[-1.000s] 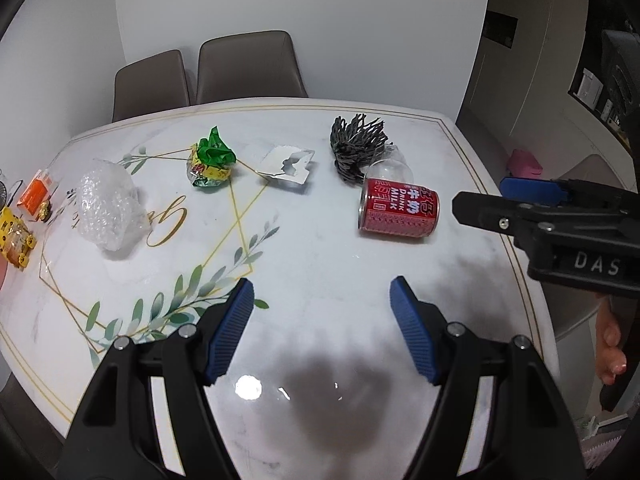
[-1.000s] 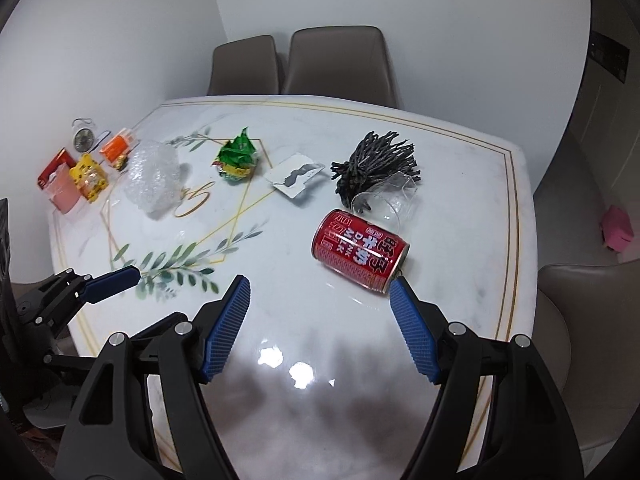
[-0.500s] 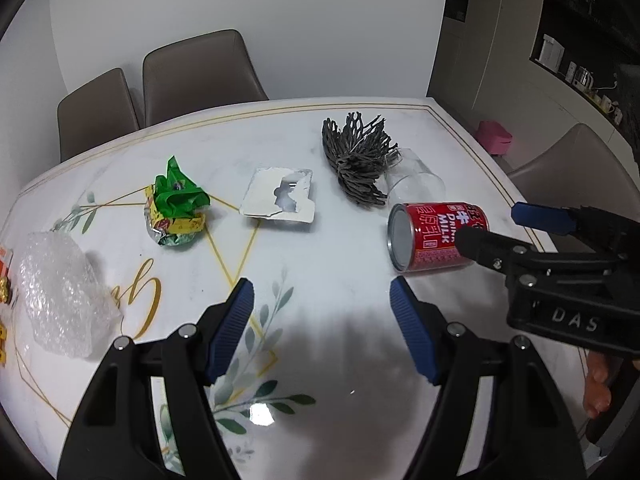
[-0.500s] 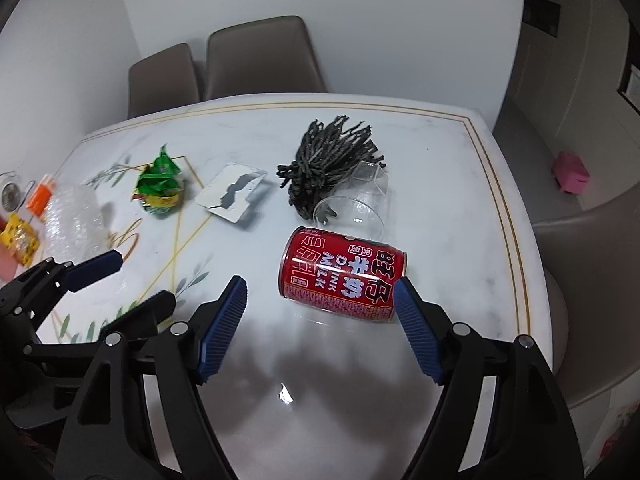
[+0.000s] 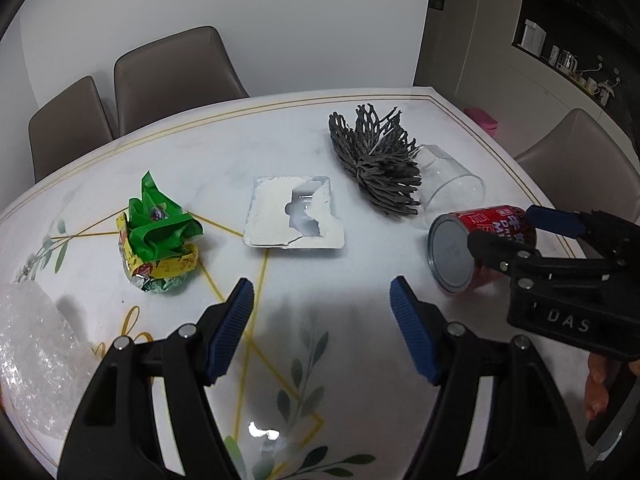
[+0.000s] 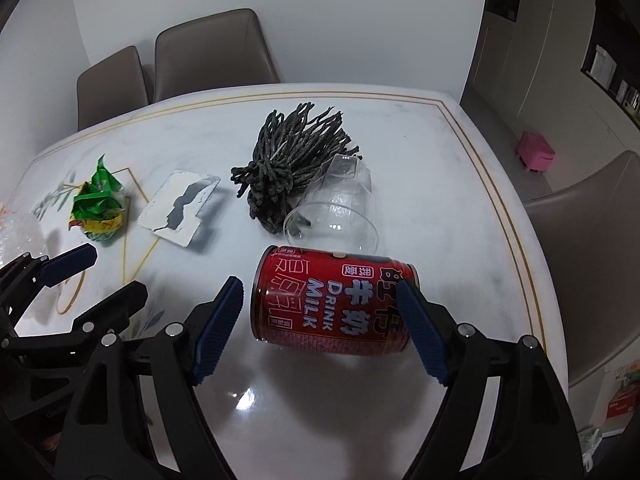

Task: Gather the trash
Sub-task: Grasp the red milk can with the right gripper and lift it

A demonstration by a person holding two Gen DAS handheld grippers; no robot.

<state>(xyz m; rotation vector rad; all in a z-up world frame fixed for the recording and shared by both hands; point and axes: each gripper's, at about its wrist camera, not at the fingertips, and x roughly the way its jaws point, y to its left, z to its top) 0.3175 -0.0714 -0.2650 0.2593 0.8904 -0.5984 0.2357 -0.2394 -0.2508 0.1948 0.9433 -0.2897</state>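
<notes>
A red milk-drink can [image 6: 332, 300] lies on its side on the marble table [image 6: 440, 184]. My right gripper [image 6: 320, 300] straddles it with jaws opening; a gap shows at the left pad, and the right pad sits at the can's end. In the left wrist view, the can [image 5: 452, 256] shows its end inside the right gripper [image 5: 516, 232]. My left gripper [image 5: 320, 300] hangs open over bare table, nothing between its fingers. Ahead of it lie a crumpled green-yellow wrapper [image 5: 160, 240] and a torn white blister pack [image 5: 294, 216].
A dark bundle of strands [image 6: 292, 160] and a clear plastic cup [image 6: 336, 208] on its side lie just behind the can. Bubble wrap [image 5: 32, 360] sits at the left edge. Grey chairs [image 5: 172, 76] stand behind the table, another chair [image 6: 592, 248] at the right.
The right gripper has come down and forward until the can lies between its fingers, and its jaws have widened. The left gripper has moved closer to the wrapper and blister pack.
</notes>
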